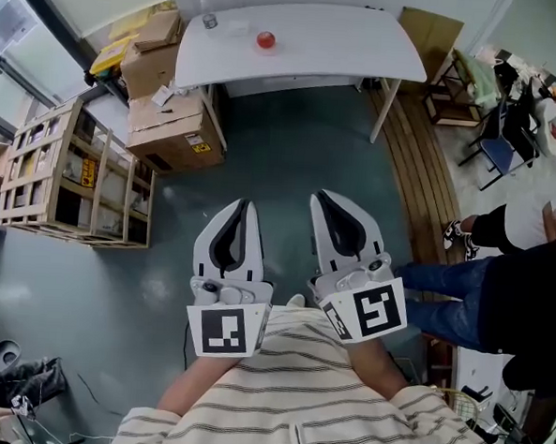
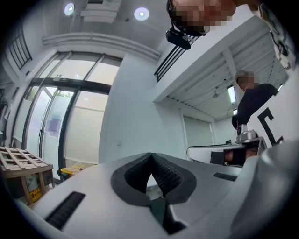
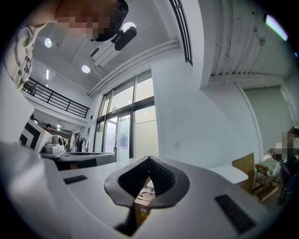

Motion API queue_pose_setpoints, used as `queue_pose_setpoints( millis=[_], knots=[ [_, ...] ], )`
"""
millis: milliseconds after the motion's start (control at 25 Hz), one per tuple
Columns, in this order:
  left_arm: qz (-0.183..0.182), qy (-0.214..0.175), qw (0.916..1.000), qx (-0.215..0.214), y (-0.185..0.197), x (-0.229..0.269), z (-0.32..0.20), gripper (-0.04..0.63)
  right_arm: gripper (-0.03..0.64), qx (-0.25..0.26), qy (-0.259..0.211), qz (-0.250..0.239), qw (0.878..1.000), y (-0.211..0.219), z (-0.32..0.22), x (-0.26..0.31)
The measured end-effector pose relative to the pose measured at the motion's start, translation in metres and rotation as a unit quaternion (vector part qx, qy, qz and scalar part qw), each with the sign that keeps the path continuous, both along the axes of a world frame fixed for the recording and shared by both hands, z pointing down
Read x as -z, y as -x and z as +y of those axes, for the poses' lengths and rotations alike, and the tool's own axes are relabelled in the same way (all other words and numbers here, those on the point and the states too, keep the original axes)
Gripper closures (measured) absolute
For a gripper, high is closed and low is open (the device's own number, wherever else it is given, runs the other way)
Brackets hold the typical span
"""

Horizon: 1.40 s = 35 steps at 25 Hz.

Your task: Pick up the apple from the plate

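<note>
Striped sleeves (image 1: 249, 393) fill the foreground as I hold both grippers level at chest height. On the left gripper (image 1: 245, 205) and the right gripper (image 1: 323, 197), the jaws are pressed together on nothing. Well beyond them, the red apple (image 1: 266, 39) sits on the white table (image 1: 345, 42), too small for me to tell its stem direction or any long axis.

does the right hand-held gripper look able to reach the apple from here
Probably not yet: the apple sits on the white table, far across the floor from the right hand-held gripper, jaws shut.
</note>
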State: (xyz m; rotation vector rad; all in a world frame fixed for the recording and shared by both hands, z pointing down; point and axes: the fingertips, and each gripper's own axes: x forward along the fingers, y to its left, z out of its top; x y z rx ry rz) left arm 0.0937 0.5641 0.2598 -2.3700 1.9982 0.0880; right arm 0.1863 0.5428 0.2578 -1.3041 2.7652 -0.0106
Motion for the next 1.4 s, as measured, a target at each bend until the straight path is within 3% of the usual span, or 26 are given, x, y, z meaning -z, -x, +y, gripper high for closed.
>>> queue_pose_setpoints(
  millis=[280, 840, 1400],
  knots=[
    [0.005, 0.014, 0.9999, 0.004, 0.014, -0.016, -0.045, 0.591, 0.604, -0.004, 0.014, 0.002, 1.0, 0.013, -0.047, -0.016],
    [0.016, 0.003, 0.9992, -0.037, 0.095, -0.003, -0.252, 0.591, 0.604, -0.047, 0.01, 0.016, 0.999, 0.09, -0.243, -0.004],
    [0.019, 0.037, 0.9979, -0.049, 0.138, -0.033, -0.374, 0.591, 0.604, -0.049, 0.04, 0.02, 0.998, 0.138, -0.366, -0.028]
  ],
)
